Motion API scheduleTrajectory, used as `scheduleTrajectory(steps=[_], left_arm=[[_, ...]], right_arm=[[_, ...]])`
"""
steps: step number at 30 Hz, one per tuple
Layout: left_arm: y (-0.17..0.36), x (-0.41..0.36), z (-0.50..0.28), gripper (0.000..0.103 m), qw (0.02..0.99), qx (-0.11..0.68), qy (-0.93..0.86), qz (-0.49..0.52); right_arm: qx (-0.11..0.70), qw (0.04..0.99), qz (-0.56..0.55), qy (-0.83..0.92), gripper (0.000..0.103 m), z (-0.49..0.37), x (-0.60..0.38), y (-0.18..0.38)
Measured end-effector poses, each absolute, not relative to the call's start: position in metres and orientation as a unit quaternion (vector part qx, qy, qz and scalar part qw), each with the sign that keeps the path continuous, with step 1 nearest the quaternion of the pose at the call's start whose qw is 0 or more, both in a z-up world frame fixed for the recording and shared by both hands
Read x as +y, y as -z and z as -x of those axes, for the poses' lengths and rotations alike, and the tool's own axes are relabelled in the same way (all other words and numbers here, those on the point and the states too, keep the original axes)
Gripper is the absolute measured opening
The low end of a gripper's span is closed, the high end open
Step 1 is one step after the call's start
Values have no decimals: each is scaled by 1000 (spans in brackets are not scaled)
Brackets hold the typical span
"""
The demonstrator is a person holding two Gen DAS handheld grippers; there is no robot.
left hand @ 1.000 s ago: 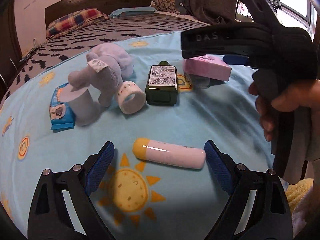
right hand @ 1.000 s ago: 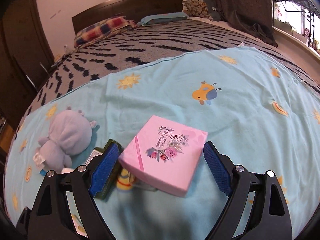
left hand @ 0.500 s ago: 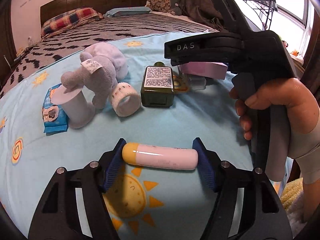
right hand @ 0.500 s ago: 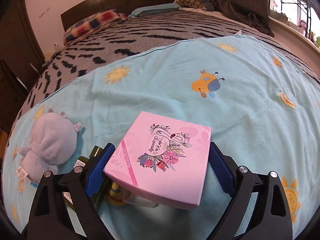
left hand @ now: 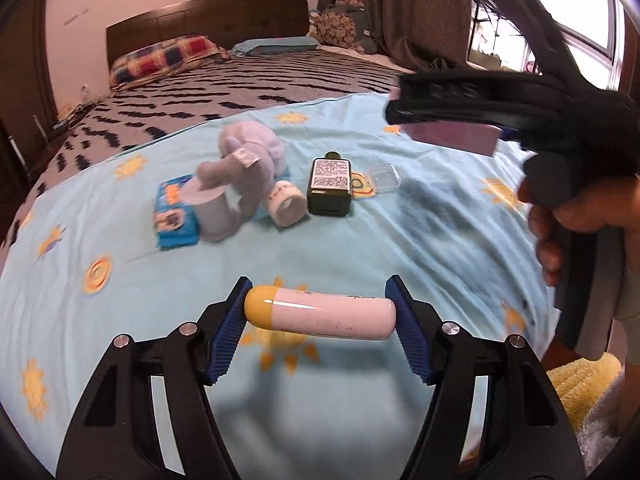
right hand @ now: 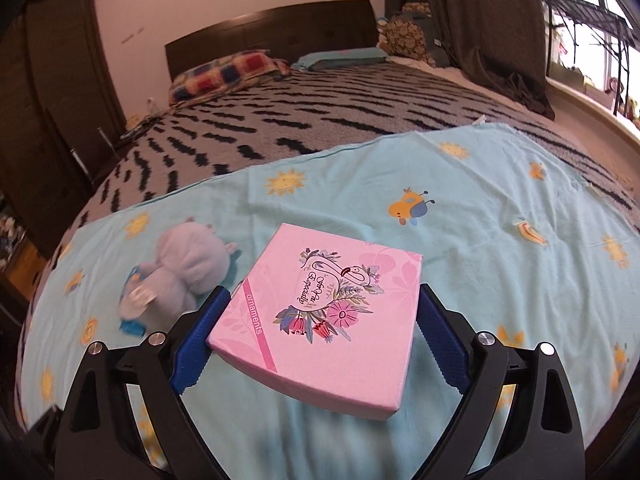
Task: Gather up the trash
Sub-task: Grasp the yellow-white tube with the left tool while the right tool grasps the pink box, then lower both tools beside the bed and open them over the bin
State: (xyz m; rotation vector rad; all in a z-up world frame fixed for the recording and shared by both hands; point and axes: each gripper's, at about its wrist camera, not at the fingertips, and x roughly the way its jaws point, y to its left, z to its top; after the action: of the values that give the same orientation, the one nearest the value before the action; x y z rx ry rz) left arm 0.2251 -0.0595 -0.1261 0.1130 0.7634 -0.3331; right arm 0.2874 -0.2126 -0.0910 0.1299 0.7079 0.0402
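My left gripper (left hand: 318, 326) is shut on a pink tube with a yellow cap (left hand: 320, 314), gripped end to end and held above the light blue bedsheet (left hand: 360, 248). My right gripper (right hand: 318, 340) is shut on a pink flamingo-print box (right hand: 324, 312), lifted off the sheet. The box also shows in the left wrist view (left hand: 456, 134), held high at the right. A dark green bottle (left hand: 330, 188), a tape roll (left hand: 284, 204), a blue wipes pack (left hand: 174, 212), a white cup (left hand: 212, 212) and a clear plastic case (left hand: 384, 178) lie on the sheet.
A grey-blue plush toy (left hand: 248, 160) (right hand: 188, 272) sits among the items. A zebra-pattern blanket (right hand: 320, 100) covers the far bed, with pillows and a headboard (right hand: 272, 36). A yellow rug (left hand: 580, 384) lies by the bed's right edge.
My left gripper closed on the pink tube and lifted it off the sheet. My right gripper closed on the pink box and raised it, uncovering the clear case.
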Motion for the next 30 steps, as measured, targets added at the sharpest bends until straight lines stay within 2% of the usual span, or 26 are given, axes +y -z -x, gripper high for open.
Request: scheduleTrajectory(steps=[7, 15, 23, 30], left_arm=[[118, -45, -174, 65, 917, 367, 152, -35], [132, -44, -106, 65, 915, 369, 161, -27], [164, -41, -56, 65, 907, 390, 157, -18], [220, -44, -35, 65, 884, 440, 158, -20]], right_arm=[[326, 943, -35, -56, 92, -209, -204, 80], [328, 940, -27, -90, 92, -127, -205, 97], [361, 926, -39, -101, 92, -65, -217, 145], [409, 904, -70, -108, 92, -41, -224, 202]])
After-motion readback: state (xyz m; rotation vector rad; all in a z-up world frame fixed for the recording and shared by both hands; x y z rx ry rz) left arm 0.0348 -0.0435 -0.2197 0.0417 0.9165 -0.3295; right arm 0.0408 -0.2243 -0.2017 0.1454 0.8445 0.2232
